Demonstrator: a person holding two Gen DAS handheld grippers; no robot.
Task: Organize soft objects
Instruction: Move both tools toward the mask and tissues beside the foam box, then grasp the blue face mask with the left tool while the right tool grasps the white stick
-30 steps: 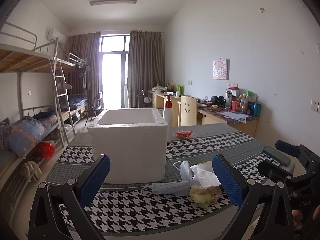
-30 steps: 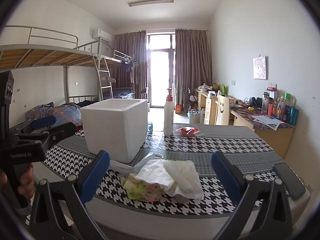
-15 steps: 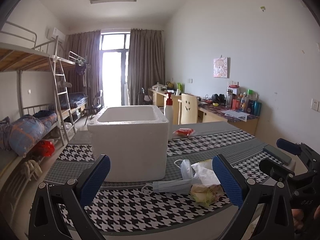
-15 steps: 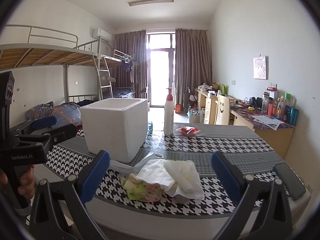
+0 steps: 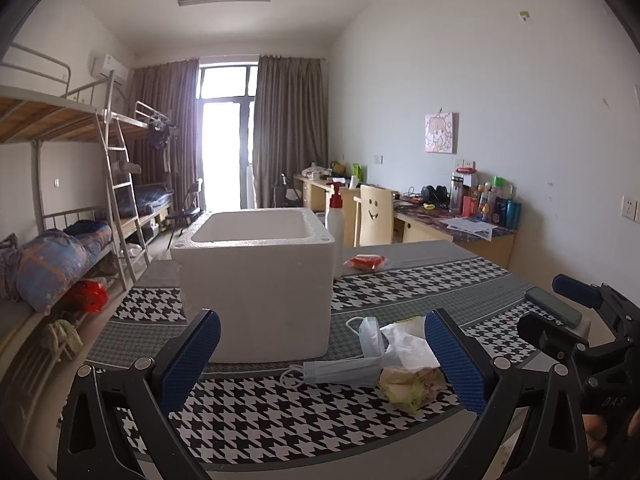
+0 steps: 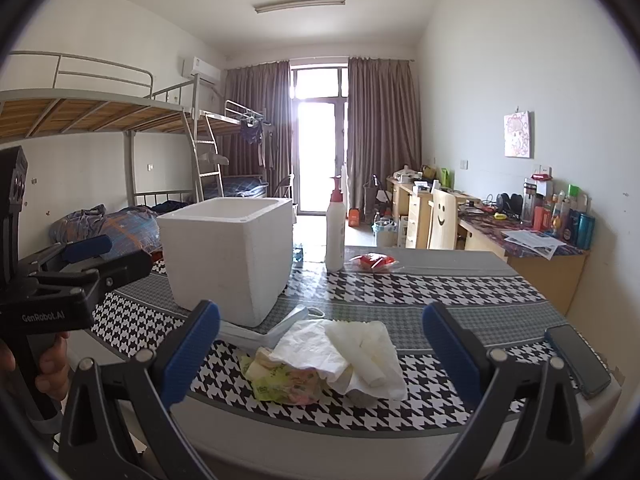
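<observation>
Nothing on the table (image 5: 248, 420) is shifting; both grippers are staying level. White foam box (image 5: 256, 280) is standing open, contents hidden. Face masks (image 5: 344, 368), tissue (image 6: 352, 344) and green packet (image 6: 284, 380) are lying beside it. Left gripper (image 5: 320, 364) and right gripper (image 6: 320, 356) are hovering, jaws apart.

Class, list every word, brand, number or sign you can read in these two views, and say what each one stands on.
"GenRobot.AI": white print on the left gripper body, right wrist view.
"DAS": faint embossed letters on the right gripper body, left wrist view; uncertain.
Smiley face sign: on the chair back.
Bottles on the desk, wall picture: too small to read.
</observation>
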